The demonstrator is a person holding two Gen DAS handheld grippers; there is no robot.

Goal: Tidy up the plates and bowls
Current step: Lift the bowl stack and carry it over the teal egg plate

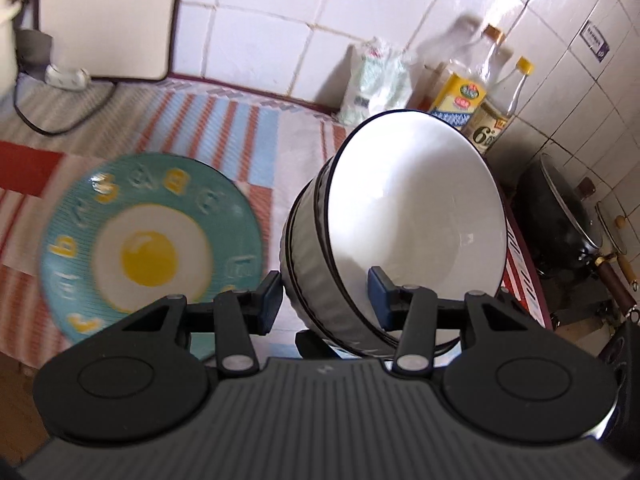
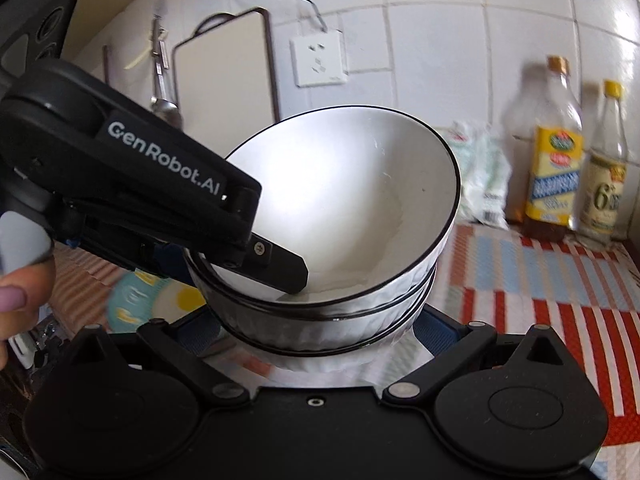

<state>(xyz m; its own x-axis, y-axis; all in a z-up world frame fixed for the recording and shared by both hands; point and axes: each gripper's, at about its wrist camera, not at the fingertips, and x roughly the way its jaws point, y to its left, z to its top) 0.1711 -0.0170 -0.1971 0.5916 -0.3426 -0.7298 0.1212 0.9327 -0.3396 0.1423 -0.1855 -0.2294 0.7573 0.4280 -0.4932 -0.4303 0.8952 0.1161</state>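
- Over the striped cloth [image 1: 224,120], one stack of bowls [image 1: 416,216] is held tilted; three black rims are counted, so three white bowls are taken to be nested.
- Beside the stack, one teal plate [image 1: 152,240] with a fried-egg pattern is seen lying flat on the cloth, apart from the bowls.
- Two grippers are shown. The left gripper [image 1: 324,300] is clamped on the wall of the stack, one finger inside the top bowl and one outside.
- The right gripper [image 2: 316,336] is placed with its fingers spread on either side of the lowest bowl; whether the pads press on it cannot be told, as they are hidden beneath the stack.
- One thumb [image 2: 16,292] is visible on the left gripper's handle.
- Two bottles [image 2: 556,152] and one white bag [image 2: 480,176] are stood against the white tiled wall [image 2: 440,20].
- One wall socket [image 2: 318,60], one pale board [image 1: 108,16] and one black pan [image 1: 560,220] are also seen.
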